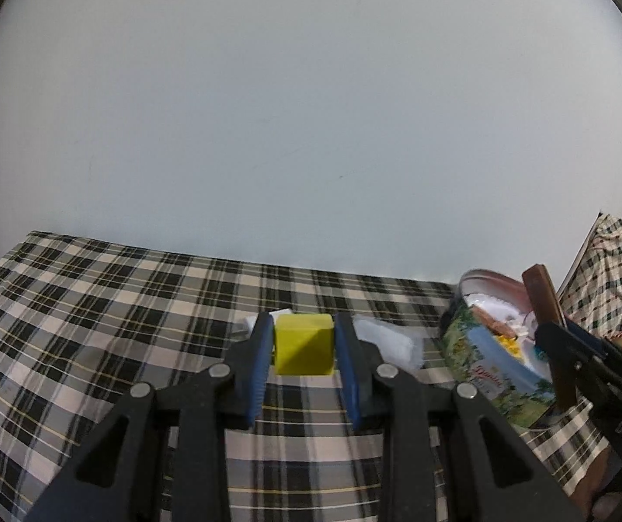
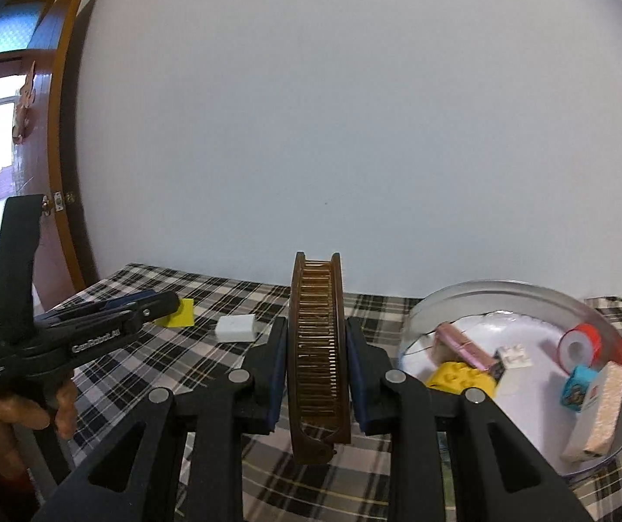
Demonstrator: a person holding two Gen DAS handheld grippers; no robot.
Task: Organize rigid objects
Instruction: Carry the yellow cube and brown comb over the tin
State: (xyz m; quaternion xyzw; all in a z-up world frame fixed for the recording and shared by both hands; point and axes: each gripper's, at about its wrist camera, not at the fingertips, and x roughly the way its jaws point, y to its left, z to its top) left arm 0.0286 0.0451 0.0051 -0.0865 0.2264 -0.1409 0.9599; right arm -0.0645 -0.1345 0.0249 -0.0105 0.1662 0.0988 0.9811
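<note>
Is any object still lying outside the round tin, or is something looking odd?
Yes. A white block lies loose on the plaid cloth, outside the round tin. The yellow block and the brown comb are held in grippers. Nothing looks spilled or damaged.

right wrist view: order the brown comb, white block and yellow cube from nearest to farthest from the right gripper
1. Brown comb: clamped upright between the pads of the right gripper.
2. White block: on the plaid cloth, just ahead and left.
3. Yellow cube: farther left, held in the left gripper.
</note>
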